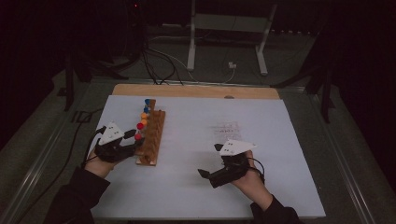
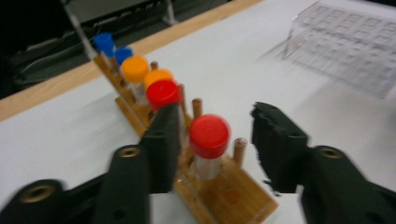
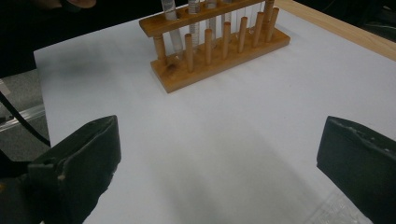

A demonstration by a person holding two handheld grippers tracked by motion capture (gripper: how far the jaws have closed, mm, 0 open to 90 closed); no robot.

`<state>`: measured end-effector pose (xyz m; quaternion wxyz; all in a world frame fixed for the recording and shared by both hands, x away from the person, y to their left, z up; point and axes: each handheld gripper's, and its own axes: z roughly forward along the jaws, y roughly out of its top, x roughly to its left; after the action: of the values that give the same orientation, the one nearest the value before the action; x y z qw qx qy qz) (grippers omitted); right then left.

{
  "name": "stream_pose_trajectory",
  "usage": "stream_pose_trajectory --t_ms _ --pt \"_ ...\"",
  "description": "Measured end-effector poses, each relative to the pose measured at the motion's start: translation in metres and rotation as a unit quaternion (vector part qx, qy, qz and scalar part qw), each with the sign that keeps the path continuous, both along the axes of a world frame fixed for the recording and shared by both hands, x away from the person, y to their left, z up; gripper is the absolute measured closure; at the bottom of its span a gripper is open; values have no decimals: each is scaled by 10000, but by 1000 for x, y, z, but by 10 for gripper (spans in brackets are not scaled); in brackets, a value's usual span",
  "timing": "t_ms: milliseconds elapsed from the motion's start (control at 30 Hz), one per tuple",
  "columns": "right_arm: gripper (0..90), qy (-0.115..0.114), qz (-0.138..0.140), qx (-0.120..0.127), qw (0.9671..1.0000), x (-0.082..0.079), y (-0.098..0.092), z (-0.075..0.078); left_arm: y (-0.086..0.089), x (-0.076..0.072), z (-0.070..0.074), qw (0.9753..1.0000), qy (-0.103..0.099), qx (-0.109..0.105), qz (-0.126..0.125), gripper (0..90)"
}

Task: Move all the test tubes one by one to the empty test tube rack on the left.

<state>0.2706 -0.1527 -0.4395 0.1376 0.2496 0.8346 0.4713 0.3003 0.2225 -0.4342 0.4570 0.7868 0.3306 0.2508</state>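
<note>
Alignment decides the coming grasp: the left gripper (image 2: 212, 135) stands open with its jaws on either side of the nearest red-capped clear plastic tube (image 2: 208, 145), not yet touching it. That tube stands upright, long axis vertical, in the near end hole of the long wooden peg rack (image 2: 233, 198) on the white-covered desk (image 1: 196, 186), at the left side. The right gripper (image 1: 211, 173) rests well apart to the right, jaws spread wide and empty, so the left one is far nearer.
</note>
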Motion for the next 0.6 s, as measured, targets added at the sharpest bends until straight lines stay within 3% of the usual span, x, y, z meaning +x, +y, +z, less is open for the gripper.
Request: stream_pose_trajectory --t_ms 100,167,267,333,400,600 --pt "0 -13 5 26 10000 0 -1 0 -1 -9 6 9995 -37 -233 -185 358" --pt "0 2 48 72 10000 -1 -2 -1 -4 -14 9 9984 25 -350 -445 292" --pt "0 3 119 96 9999 -1 -4 -2 -13 -22 8 9952 191 -410 -864 155" --pt "0 -37 135 41 9999 -2 -4 -3 -20 -26 6 9913 323 -491 -1179 70" --pt "0 -19 201 -8 9998 -3 -4 -5 -28 -30 3 9878 420 -574 -1387 28" --pt "0 -11 174 -155 9997 -5 -9 -16 -48 -41 -16 9808 462 -489 -1831 11"
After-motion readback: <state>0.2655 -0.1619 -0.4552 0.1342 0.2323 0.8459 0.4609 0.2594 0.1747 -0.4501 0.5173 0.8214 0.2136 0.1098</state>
